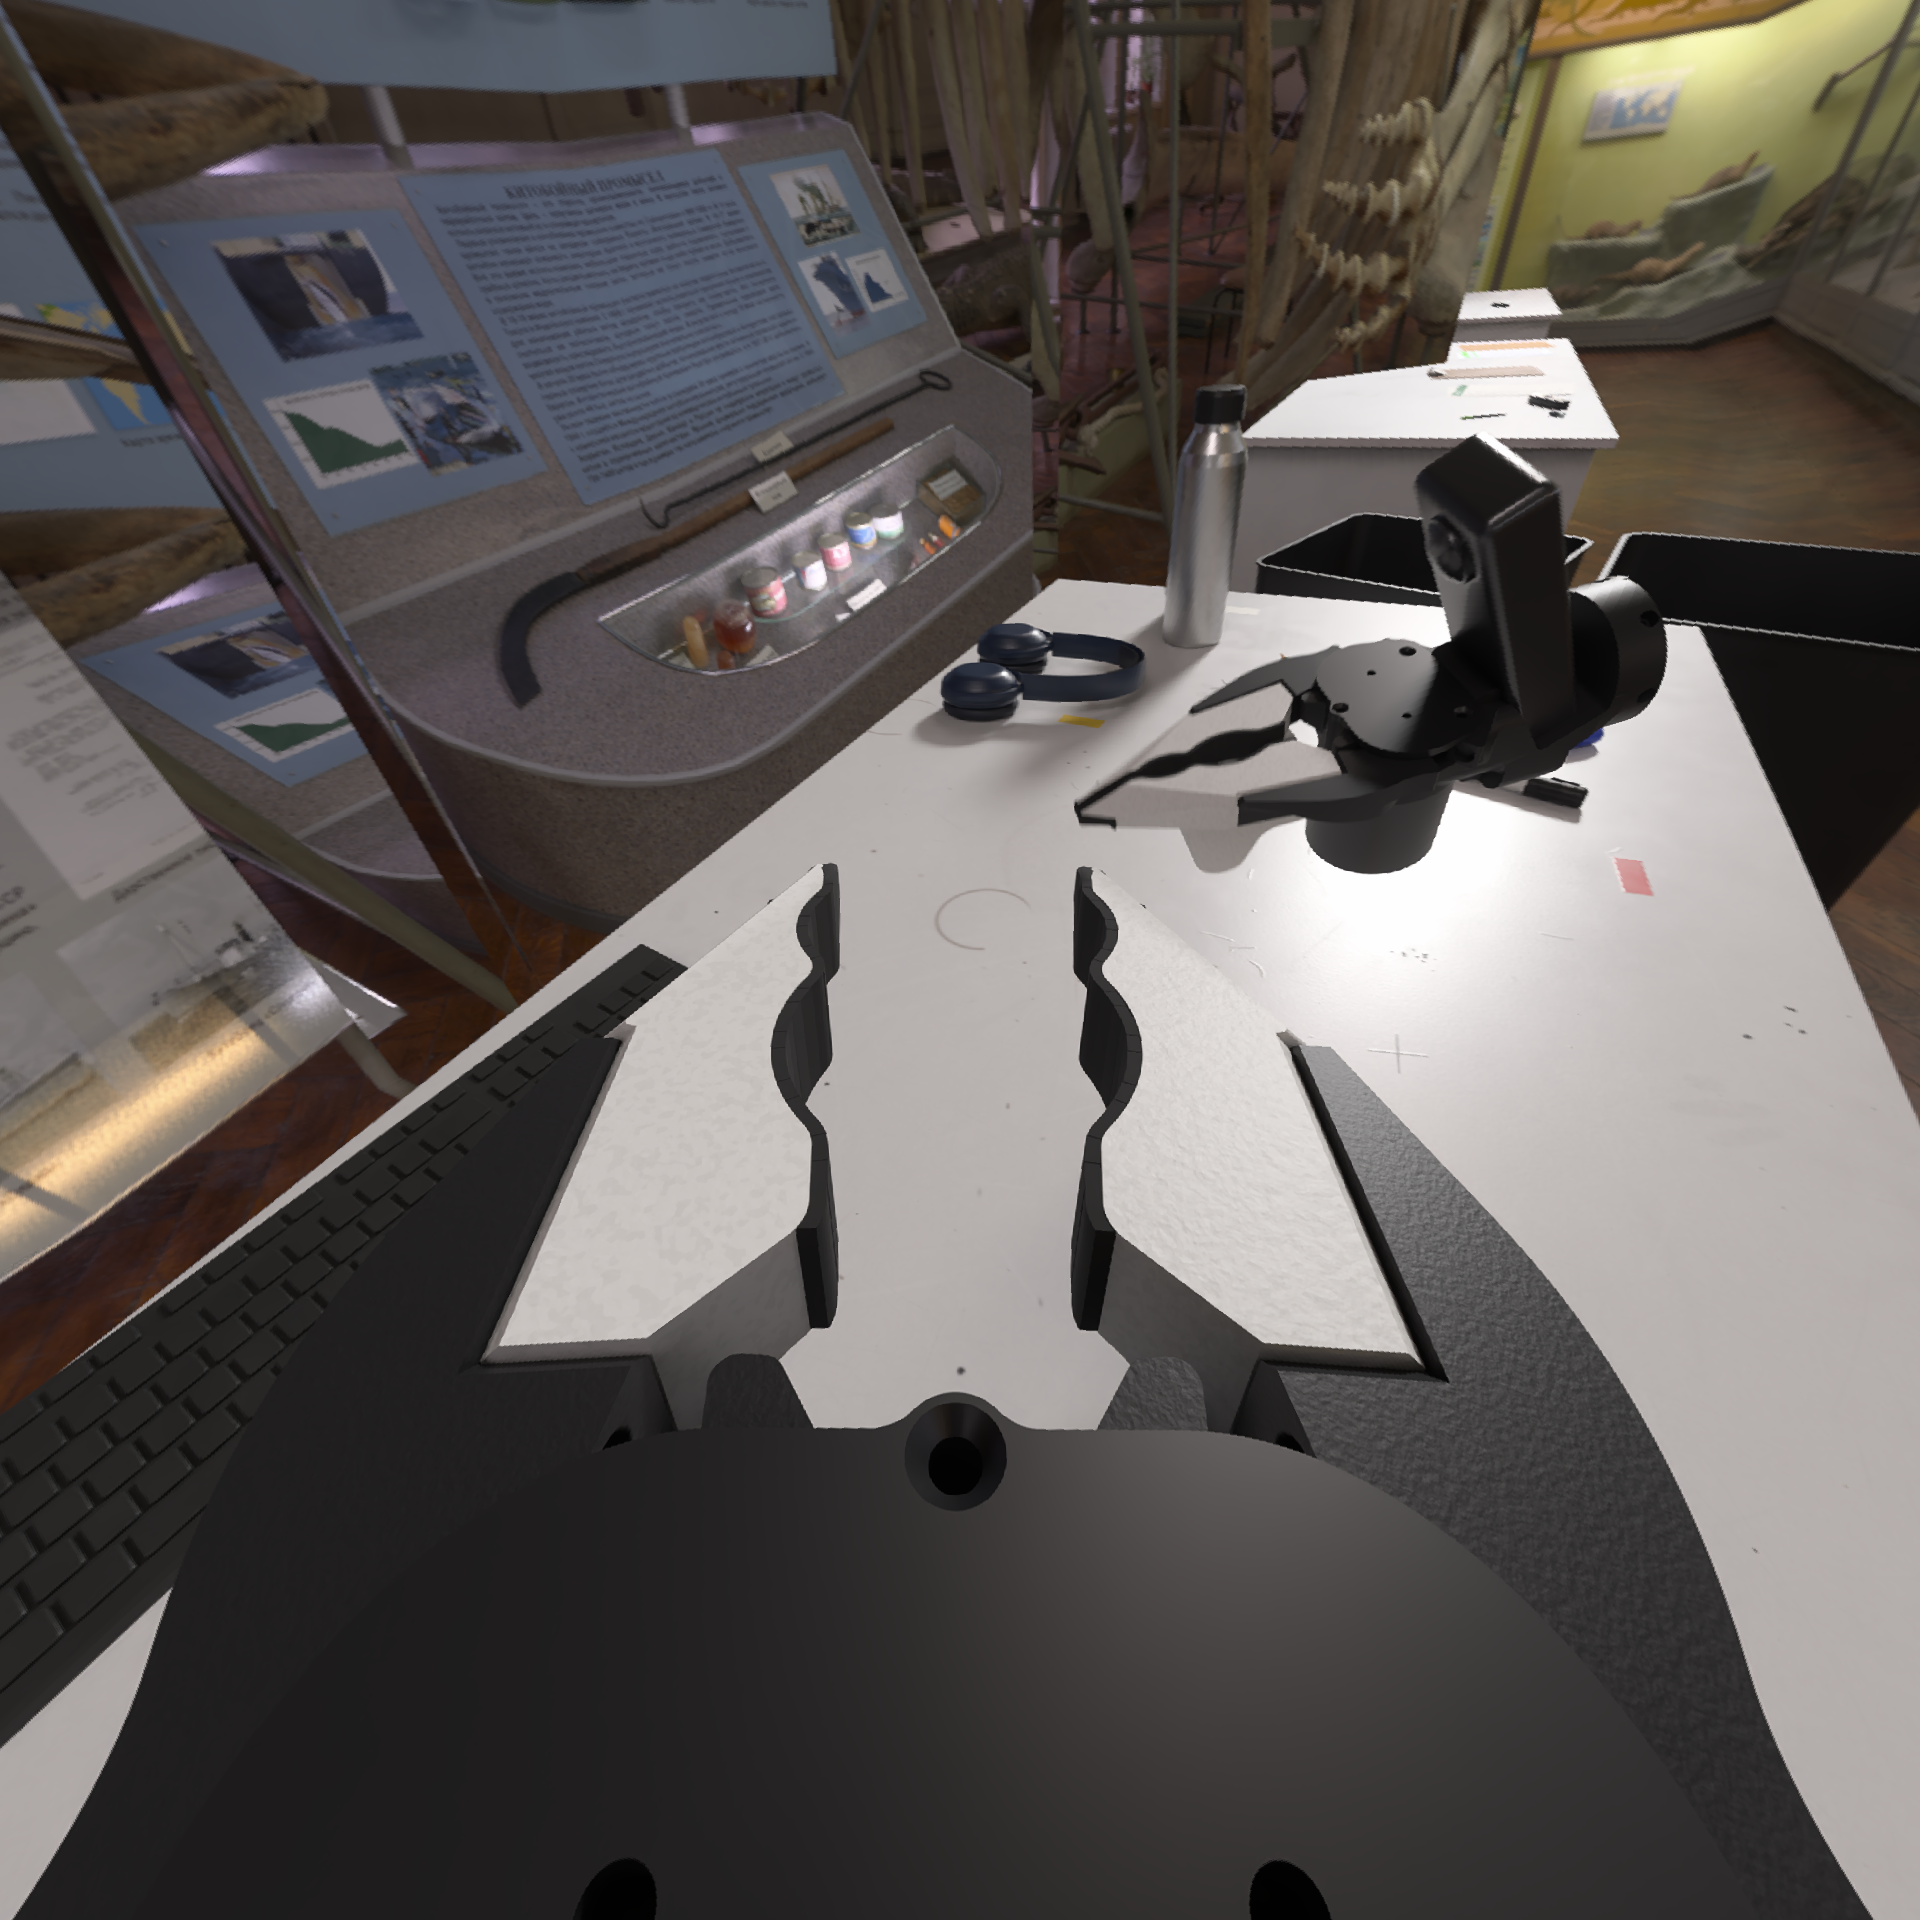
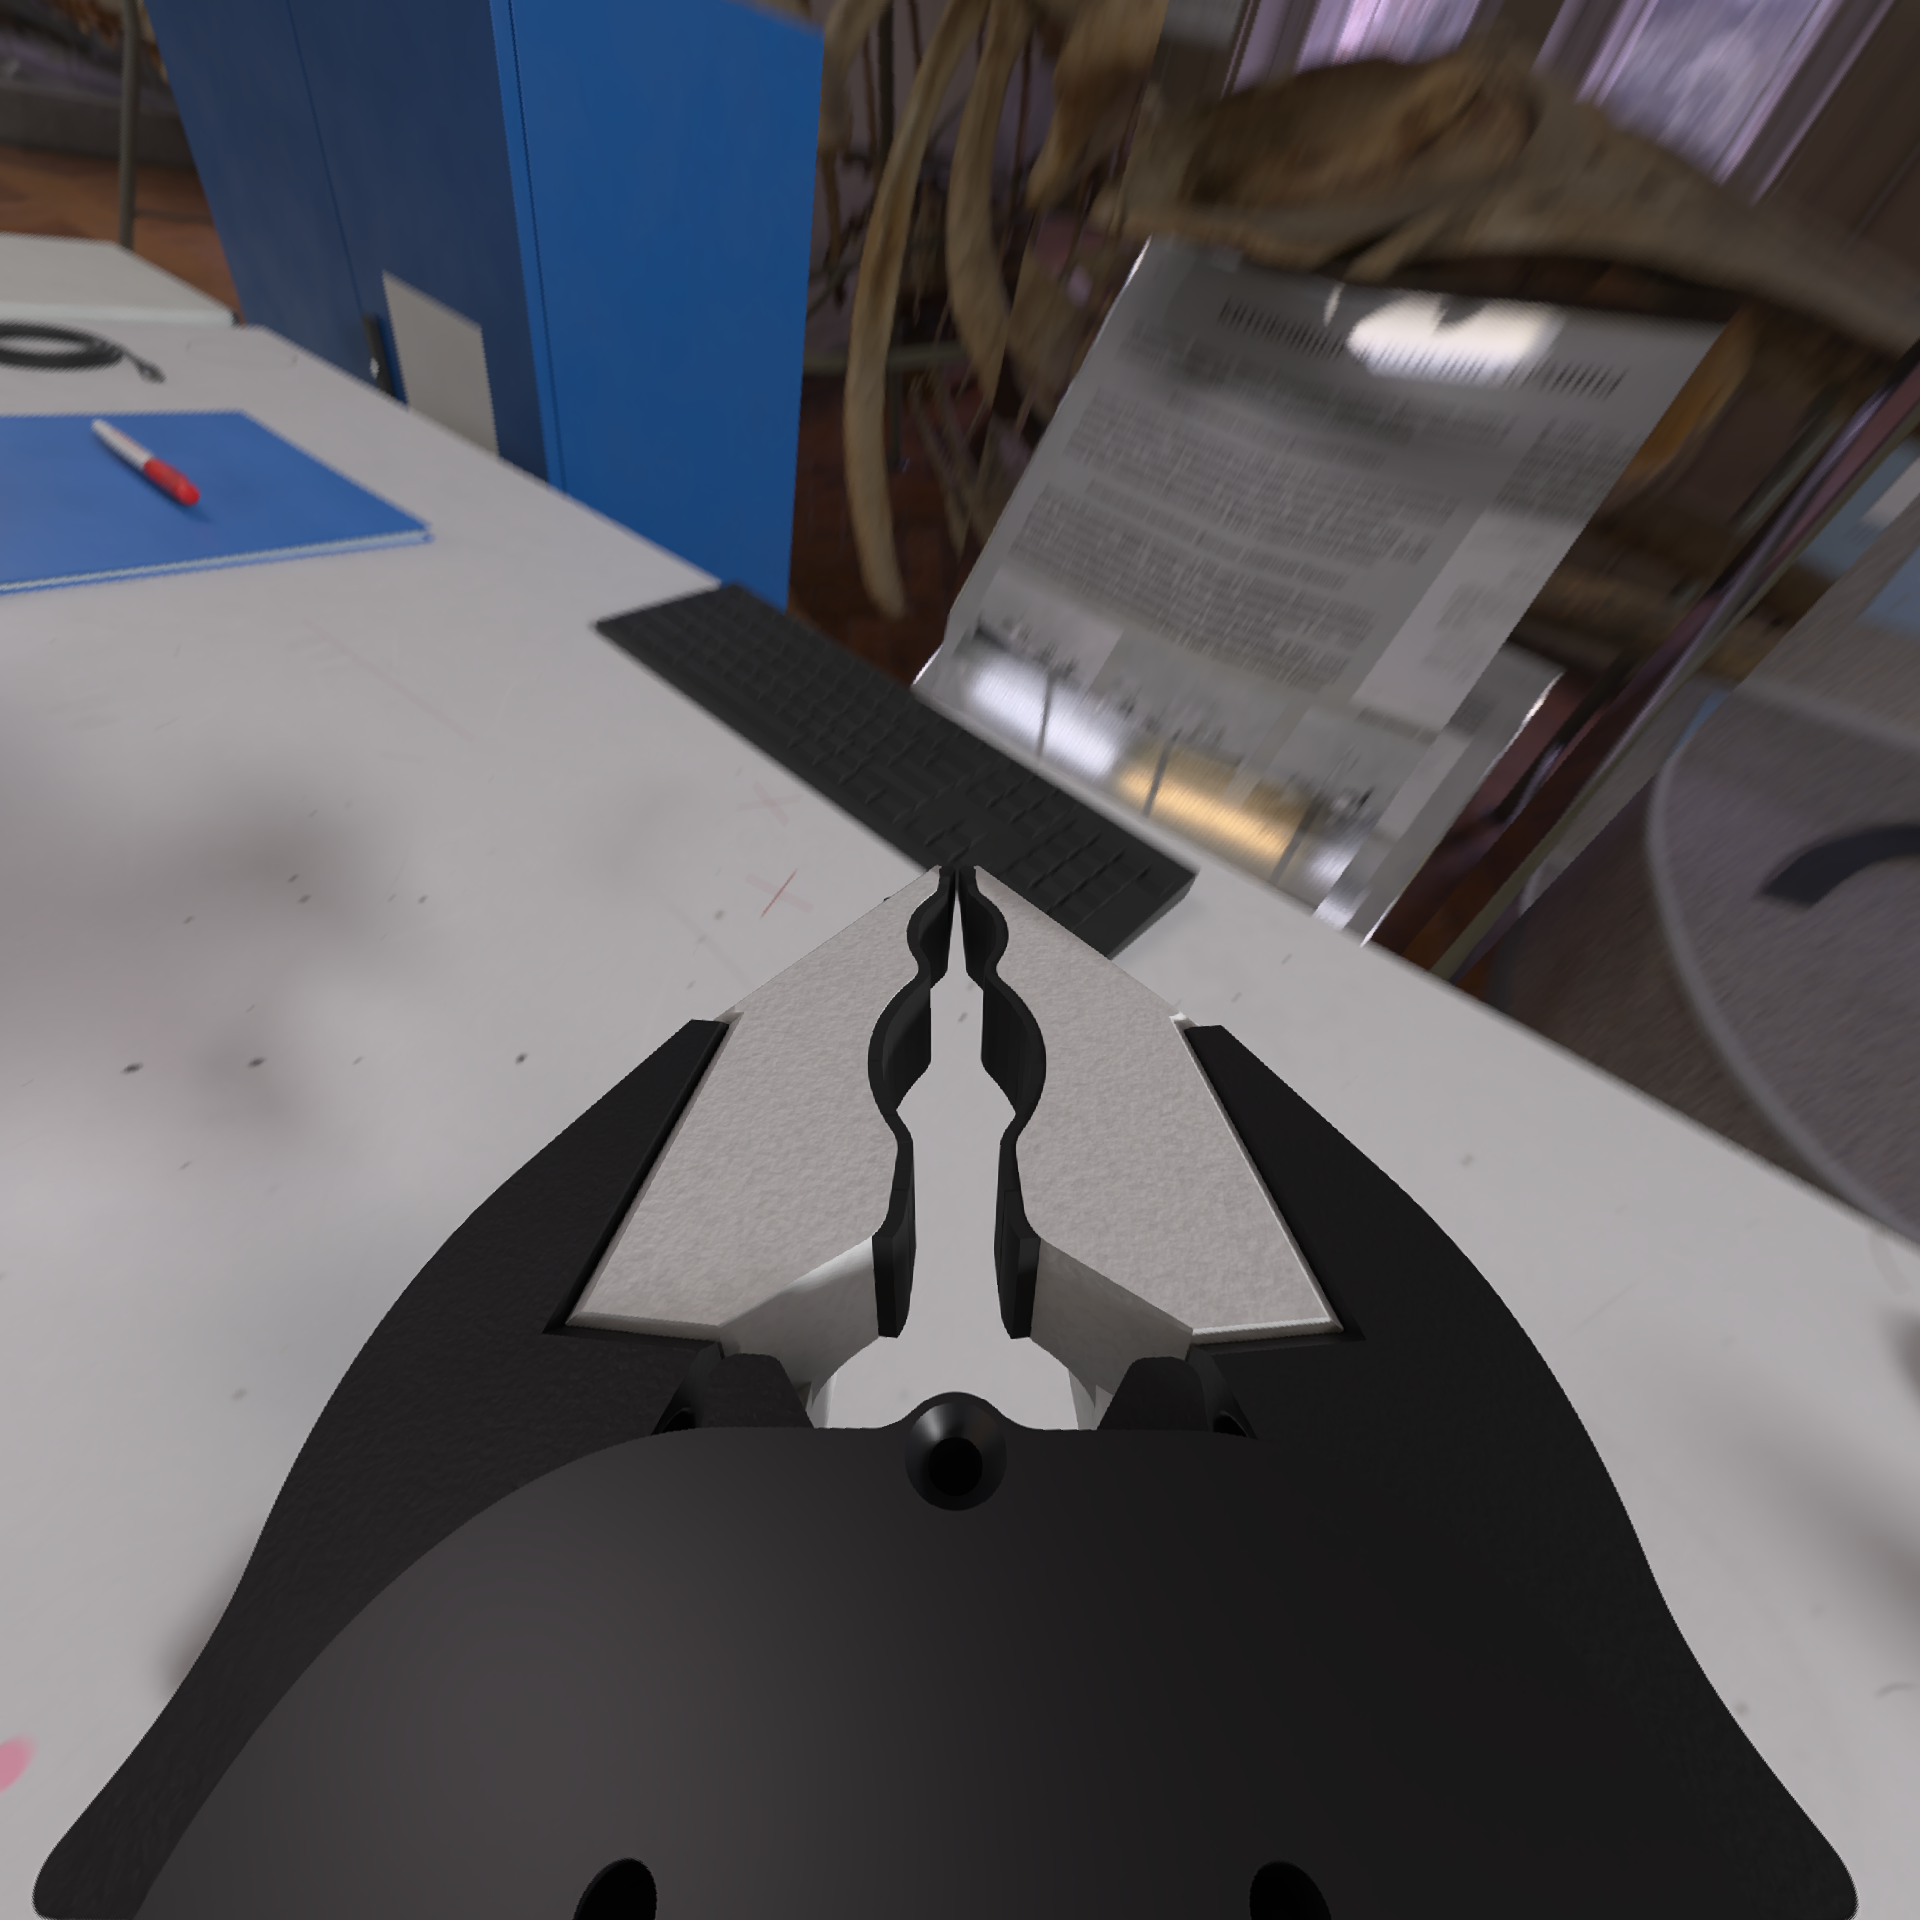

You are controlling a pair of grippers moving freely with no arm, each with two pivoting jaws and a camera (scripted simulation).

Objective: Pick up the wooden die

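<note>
Wooden die: I cannot find it in either wrist view, so I cannot say where it lies.

From the left wrist view, my left gripper (image 1: 954, 894) hangs over the white table (image 1: 1351, 1091) with its fingers spread and only bare tabletop between them. At about ten o'clock from the fingertips, a black keyboard (image 1: 312, 1299) runs along the table's left edge. Toward twelve o'clock, dark blue headphones (image 1: 1023, 670) lie flat near the far edge, and just to their right a silver bottle (image 1: 1205, 520) with a black cap stands upright. At two o'clock the right gripper (image 1: 1153, 779) shows, lying low over the table and pointing left, its fingers nearly together at the tips. A small red mark (image 1: 1633, 876) sits on the table to its right. Black bins (image 1: 1340, 556) stand beyond the far edge of the table.

From the right wrist view, my right gripper (image 2: 957, 876) has its fingers pressed together at the tips, pinching nothing that I can see. Straight ahead at twelve o'clock, the tips line up with the near end of the keyboard (image 2: 894, 764), which stretches along the table edge. At ten o'clock, well apart, a blue notebook (image 2: 260, 520) lies flat with a red-capped marker (image 2: 145, 464) resting on it. Farther off at the left edge lies a coiled black cable (image 2: 62, 348).
</note>
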